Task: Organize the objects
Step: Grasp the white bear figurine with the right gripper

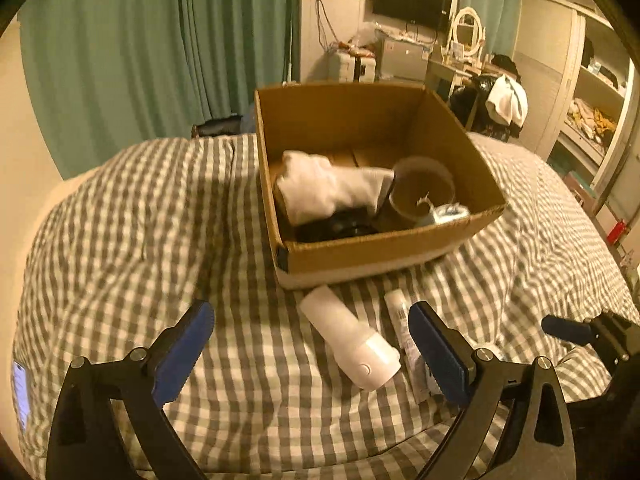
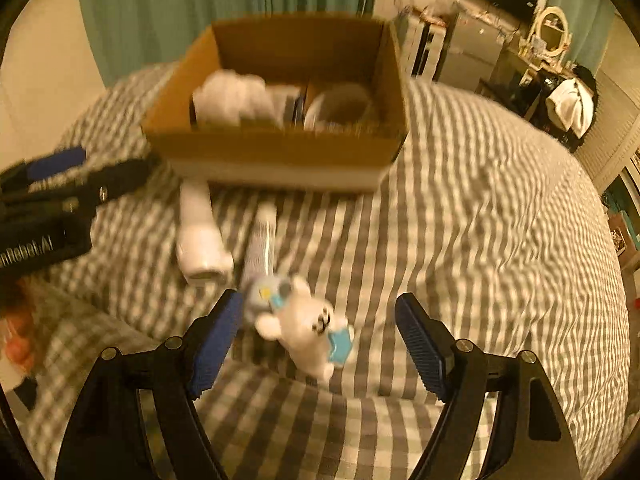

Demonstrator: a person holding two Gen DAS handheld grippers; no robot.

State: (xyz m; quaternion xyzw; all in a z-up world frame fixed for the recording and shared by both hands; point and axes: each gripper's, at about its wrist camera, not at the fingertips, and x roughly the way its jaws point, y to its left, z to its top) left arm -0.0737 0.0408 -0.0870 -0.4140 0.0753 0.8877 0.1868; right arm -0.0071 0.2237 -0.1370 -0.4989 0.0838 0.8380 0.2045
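An open cardboard box (image 1: 392,246) (image 2: 276,152) stands on the checked bedspread and holds a white cloth (image 1: 328,188), a round clear container (image 1: 424,192) and dark items. In front of it lie a white bottle (image 1: 352,340) (image 2: 200,236) and a thin tube (image 1: 404,336) (image 2: 262,240). My left gripper (image 1: 312,344) is open, its fingers either side of the bottle and tube. My right gripper (image 2: 318,340) is open around a small white plush toy (image 2: 304,328) with blue tags. The right gripper's tip also shows in the left wrist view (image 1: 568,328).
The checked bedspread (image 1: 120,240) covers the whole bed. Green curtains (image 1: 140,40) hang behind. A dresser with an oval mirror (image 1: 466,32), a wall screen (image 1: 412,0) and shelves (image 1: 592,96) stand at the far right. A lit phone (image 1: 20,392) lies at the left edge.
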